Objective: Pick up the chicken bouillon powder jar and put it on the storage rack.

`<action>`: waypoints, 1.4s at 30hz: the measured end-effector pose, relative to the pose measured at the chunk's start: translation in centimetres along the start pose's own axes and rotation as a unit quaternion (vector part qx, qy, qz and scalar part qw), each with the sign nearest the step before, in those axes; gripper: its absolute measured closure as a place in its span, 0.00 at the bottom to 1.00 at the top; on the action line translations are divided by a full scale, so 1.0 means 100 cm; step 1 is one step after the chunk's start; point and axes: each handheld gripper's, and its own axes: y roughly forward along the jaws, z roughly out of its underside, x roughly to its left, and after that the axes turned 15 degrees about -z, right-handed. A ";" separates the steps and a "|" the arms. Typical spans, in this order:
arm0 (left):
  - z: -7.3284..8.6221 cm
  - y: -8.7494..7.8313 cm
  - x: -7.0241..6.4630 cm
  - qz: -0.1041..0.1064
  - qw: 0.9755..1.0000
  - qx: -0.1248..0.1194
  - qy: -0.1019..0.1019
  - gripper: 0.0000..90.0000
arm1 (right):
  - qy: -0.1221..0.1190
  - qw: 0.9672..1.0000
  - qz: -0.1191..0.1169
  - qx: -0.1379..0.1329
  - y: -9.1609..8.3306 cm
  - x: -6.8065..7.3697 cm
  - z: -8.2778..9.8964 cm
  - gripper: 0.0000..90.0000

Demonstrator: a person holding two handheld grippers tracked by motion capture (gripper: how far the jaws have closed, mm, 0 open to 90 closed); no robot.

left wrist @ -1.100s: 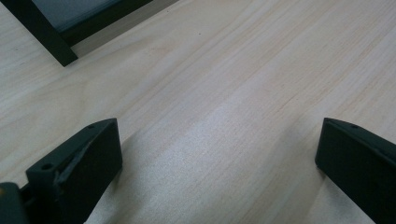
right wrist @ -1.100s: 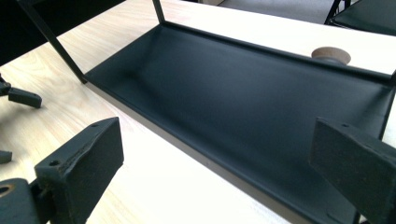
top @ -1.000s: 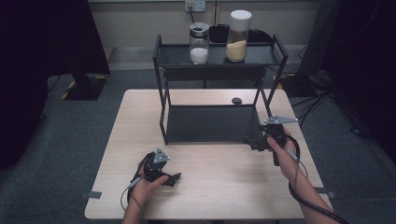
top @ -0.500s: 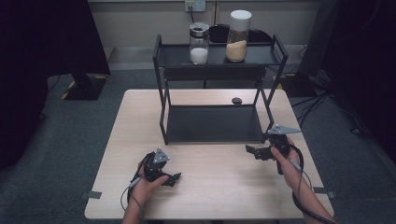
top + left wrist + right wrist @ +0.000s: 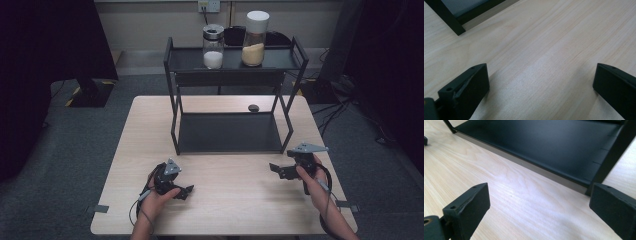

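Lab or test room, staged setup. Grey carpet floor (image 5: pixel 75 165), tape marks, wall socket (image 5: pixel 209 5), loose cables (image 5: pixel 345 107), dark stands at sides. Lone wooden table (image 5: pixel 235 205) with black metal rack (image 5: pixel 230 132), two jars (image 5: pixel 213 46) on top.

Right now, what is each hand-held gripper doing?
Left hand-held gripper: open, holding nothing.
Right hand-held gripper: open, holding nothing.

1. The high view is dim, darkest at its left and right edges; the pale table (image 5: pixel 225 210) is the brightest area.
2. Both gripper views are brighter, with soft sheen on the wood.
3. Near jaws look slightly blurred, casting faint shadows.
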 end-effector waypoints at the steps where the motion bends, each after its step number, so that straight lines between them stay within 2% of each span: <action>1: 0.000 0.000 0.000 0.000 1.000 0.000 0.000 0.00 | 0.002 1.000 0.000 0.000 -0.001 0.000 0.001 0.02; 13: 0.000 0.000 0.000 0.000 1.000 0.000 0.000 0.00 | -0.004 1.000 0.012 0.013 -0.012 0.002 0.017 0.02; 42: 0.000 0.000 0.000 0.000 1.000 0.001 0.000 0.00 | -0.012 0.999 0.024 0.031 -0.038 0.003 0.037 0.02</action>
